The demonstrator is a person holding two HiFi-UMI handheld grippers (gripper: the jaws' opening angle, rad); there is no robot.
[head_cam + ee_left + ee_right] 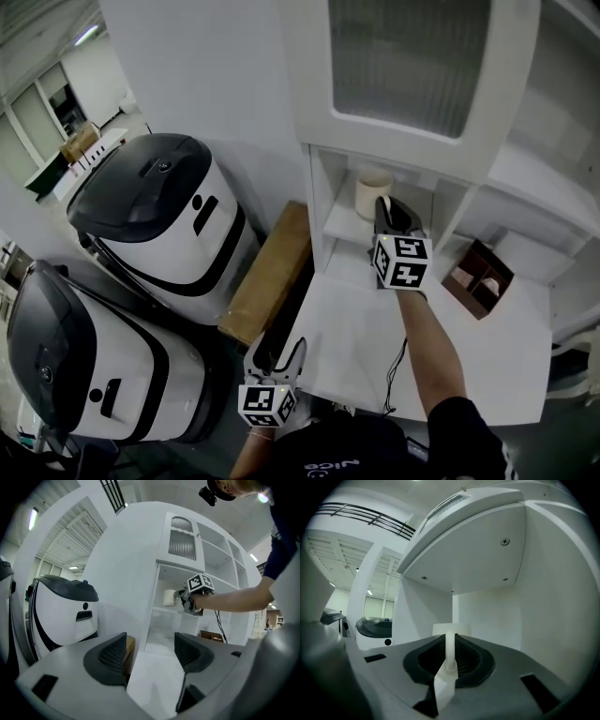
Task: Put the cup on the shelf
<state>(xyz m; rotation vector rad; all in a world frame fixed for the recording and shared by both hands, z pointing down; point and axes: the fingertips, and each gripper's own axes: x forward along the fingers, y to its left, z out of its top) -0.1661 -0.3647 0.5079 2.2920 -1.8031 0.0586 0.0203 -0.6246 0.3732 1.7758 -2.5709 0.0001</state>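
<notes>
**Cup in the shelf niche, placement close to finished**

- White shelf unit: frosted door above, open niche below, shelf board across the niche.
- Pair of white-and-black machines: parked to the left of the unit, dark lids on top.
- White counter: below the niche, mostly bare.
- Brown board: lying between the machines and the unit.
- Brown compartment box: on the counter at the right, well apart from the cup.
- Right gripper: reached into the niche on an outstretched arm. Jaws nearly together and pinched on the cup's handle, which runs as a thin pale strip between the pads.
- Left gripper: held low by the counter's near edge, well apart from the niche. Jaws apart, nothing between them, only counter and shelf unit beyond.
- Cup: pale, upright, inside the niche towards the back. Base on the shelf board or just over it — contact not to be told from any view.

Progress, as a judgement: carry and reach done, cup already within the shelf. Left to do: confirm the base is down flat, open the right jaws off the handle, and draw the gripper straight back without tipping the cup.
</notes>
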